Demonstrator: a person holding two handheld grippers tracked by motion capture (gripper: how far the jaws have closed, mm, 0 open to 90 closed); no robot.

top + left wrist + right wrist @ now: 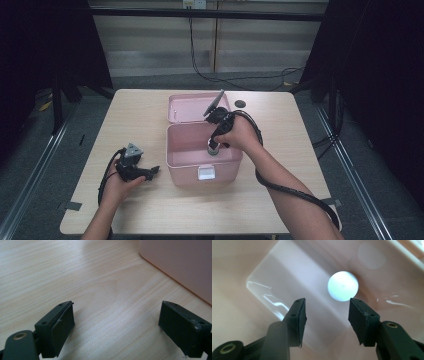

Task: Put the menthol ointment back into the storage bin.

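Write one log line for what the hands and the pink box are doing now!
right gripper: open, empty, above white round object in pink box | left gripper: open, empty, over table | lid: open

- The open box (200,155) at centre frame was pale pink.
- A round white object (343,286) lay inside it.
- The table (140,110) was light wood-grain.
- Both grippers' jaws were black.

My high view looks forward and down, table (150,210) whole, fairly far. My left gripper view skims the tabletop, close, pink box (180,262) wall at 1 o'clock. My right gripper view looks straight down into that box (242,265), close. All share the box.
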